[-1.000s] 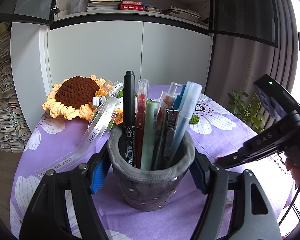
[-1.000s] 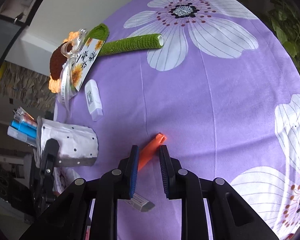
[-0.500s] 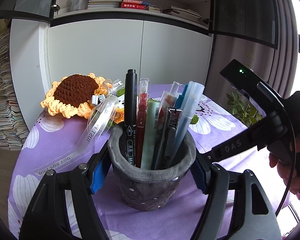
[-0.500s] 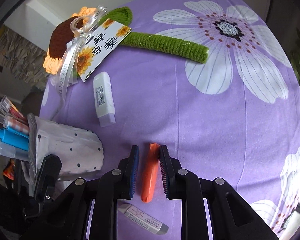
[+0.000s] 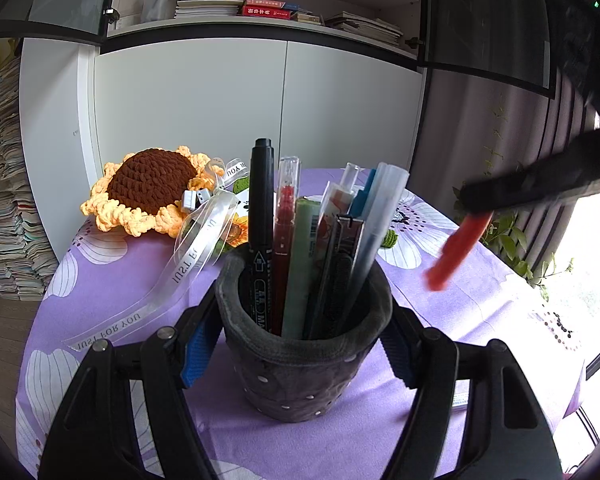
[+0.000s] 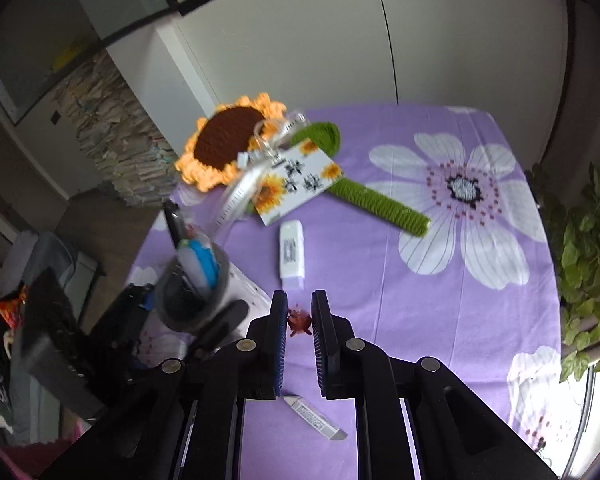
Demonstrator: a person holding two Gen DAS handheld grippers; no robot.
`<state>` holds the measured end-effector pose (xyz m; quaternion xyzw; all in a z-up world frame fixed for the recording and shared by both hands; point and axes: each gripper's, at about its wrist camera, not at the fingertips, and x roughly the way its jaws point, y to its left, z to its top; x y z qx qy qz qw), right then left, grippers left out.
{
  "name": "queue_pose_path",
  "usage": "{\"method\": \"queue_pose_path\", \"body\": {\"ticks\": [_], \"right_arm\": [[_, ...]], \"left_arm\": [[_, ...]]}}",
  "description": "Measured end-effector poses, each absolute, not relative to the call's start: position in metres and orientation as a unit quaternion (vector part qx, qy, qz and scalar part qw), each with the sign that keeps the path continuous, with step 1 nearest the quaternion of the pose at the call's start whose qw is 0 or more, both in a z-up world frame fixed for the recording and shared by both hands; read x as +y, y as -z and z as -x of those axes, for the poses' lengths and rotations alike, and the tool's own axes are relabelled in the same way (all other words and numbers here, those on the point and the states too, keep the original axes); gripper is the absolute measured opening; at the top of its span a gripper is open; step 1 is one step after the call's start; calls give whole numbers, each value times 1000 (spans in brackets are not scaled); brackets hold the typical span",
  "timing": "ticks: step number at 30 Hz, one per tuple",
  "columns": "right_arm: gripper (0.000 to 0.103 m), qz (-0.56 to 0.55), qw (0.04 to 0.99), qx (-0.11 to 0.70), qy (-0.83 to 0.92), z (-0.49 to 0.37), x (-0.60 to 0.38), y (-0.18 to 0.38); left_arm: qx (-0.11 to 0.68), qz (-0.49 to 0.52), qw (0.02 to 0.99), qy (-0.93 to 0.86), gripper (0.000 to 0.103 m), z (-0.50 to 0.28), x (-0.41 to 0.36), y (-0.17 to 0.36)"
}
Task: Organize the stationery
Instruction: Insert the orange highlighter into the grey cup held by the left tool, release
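My left gripper (image 5: 300, 340) is shut on a grey dotted pen holder (image 5: 304, 364) that stands on the purple flowered tablecloth (image 5: 112, 280), packed with several pens and markers. My right gripper (image 6: 299, 312) is shut on an orange pen (image 6: 299, 322), seen end-on. In the left wrist view that orange pen (image 5: 456, 248) hangs tilted in the air, to the right of and above the holder's rim, under the blurred right gripper (image 5: 476, 206). The holder also shows in the right wrist view (image 6: 192, 280), low at the left.
A white eraser (image 6: 292, 254) and a small grey-white stick (image 6: 316, 420) lie on the cloth. A crocheted sunflower (image 6: 228, 140) with green stem, ribbon and card lies at the back. A leafy plant (image 6: 588, 240) stands off the table's right edge.
My right gripper has lifted the orange pen off the cloth and swung it up and toward the pen holder. The left gripper and holder have not moved.
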<state>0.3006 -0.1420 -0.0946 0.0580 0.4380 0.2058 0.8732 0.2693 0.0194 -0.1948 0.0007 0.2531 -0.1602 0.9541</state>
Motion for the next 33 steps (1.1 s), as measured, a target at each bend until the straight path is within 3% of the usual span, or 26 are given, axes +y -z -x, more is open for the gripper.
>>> {"method": "queue_pose_path", "body": {"ticks": [9,20,33], "right_arm": [[14,-64,895,335,-288,-269,-124,30],[14,-18,885,360,-295,-297,-77,81],[14,-38,878,356,-316,-296,-83,87]], "left_arm": [[255,1,953,162,71,-270,20,195],[258,6,952,167,71,-271,22,195],[258,6,952,167,71,-271,22,195]]}}
